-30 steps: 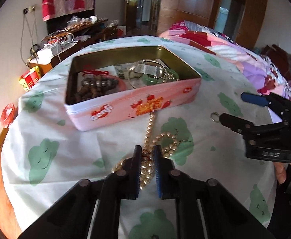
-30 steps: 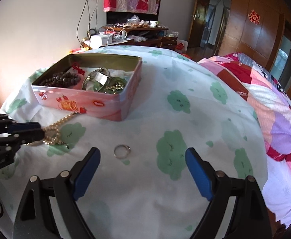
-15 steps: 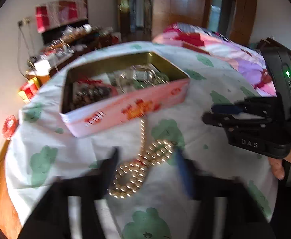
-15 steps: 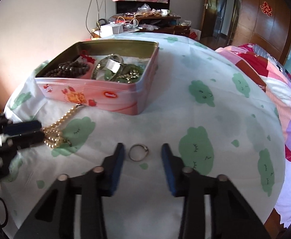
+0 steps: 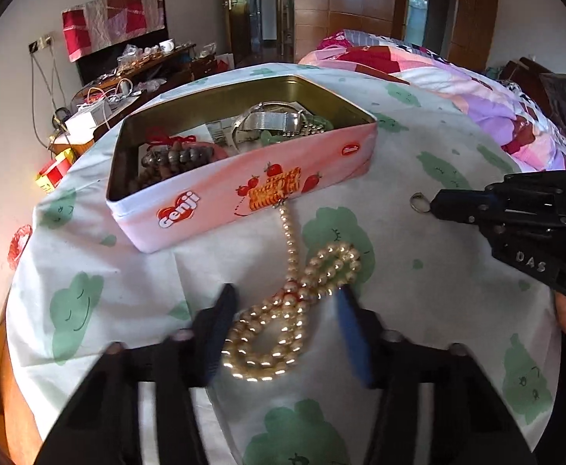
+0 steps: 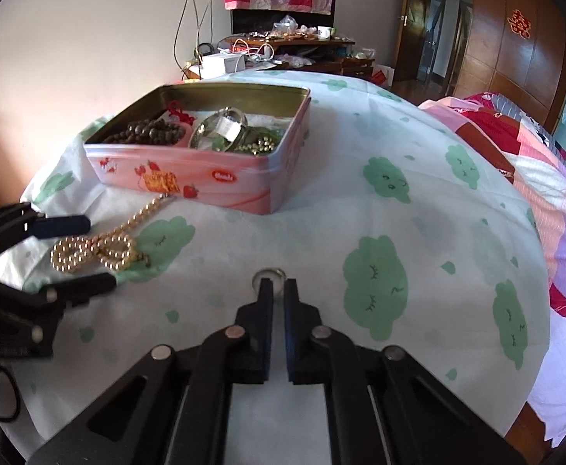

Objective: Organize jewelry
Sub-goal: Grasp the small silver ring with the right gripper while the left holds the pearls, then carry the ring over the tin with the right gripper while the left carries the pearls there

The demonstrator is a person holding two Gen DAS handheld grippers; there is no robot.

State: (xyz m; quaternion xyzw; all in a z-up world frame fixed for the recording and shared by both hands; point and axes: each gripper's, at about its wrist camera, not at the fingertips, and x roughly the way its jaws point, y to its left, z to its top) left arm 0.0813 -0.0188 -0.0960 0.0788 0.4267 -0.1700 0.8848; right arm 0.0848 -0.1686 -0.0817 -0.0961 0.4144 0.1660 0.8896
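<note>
Two hand-held grippers | left (image 5: 283,329) closing, unpinched, around looped cream pearl necklace (image 5: 298,306) | right (image 6: 278,290) clamped on silver ring (image 6: 269,274)

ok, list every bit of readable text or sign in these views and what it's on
"Genji": red heart logo on the pink tin, left of the strawberry biscuit picture.
"DAS": raised letters on the right gripper body, left wrist view.
Red double-happiness sign on the wooden door; a symbol, not a word.
Small red oval logo on the tin's front wall, in both views: too blurred to read.
Print on the left gripper body, right wrist view: too blurred.
</note>
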